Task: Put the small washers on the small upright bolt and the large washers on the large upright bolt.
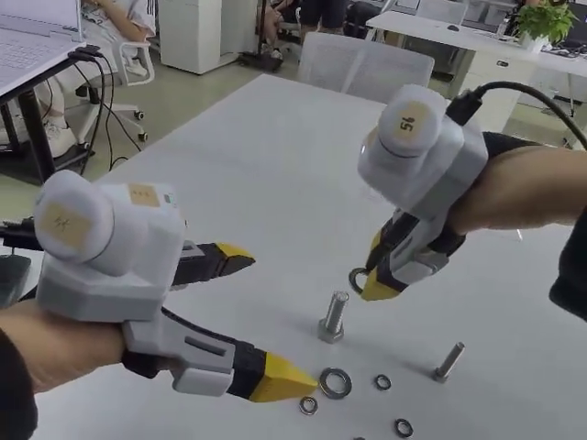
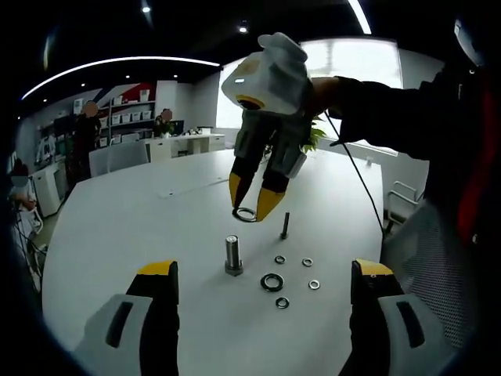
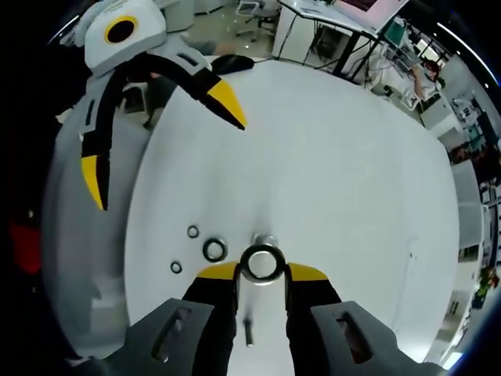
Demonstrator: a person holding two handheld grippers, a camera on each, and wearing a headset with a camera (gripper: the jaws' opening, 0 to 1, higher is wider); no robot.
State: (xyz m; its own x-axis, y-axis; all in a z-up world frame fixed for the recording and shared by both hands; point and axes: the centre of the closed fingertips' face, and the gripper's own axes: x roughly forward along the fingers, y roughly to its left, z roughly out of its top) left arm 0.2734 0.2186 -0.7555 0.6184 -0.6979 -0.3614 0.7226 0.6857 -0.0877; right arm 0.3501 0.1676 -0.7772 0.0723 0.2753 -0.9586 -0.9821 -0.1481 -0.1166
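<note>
My right gripper (image 1: 374,286) is shut on a large washer (image 1: 358,278), held in the air just above the large upright bolt (image 1: 333,316). In the right gripper view the held washer (image 3: 262,262) sits between the yellow tips, with the bolt head (image 3: 264,240) right behind it. The small upright bolt (image 1: 448,361) stands to the right. A second large washer (image 1: 335,382) and three small washers (image 1: 382,381) lie on the white table in front of the bolts. My left gripper (image 1: 261,316) hangs wide open at the lower left, holding nothing.
The white table (image 1: 257,174) stretches far back with bare surface. A grey chair (image 1: 365,66) stands at its far edge. A desk with a laptop (image 1: 32,41) and cables is off to the left.
</note>
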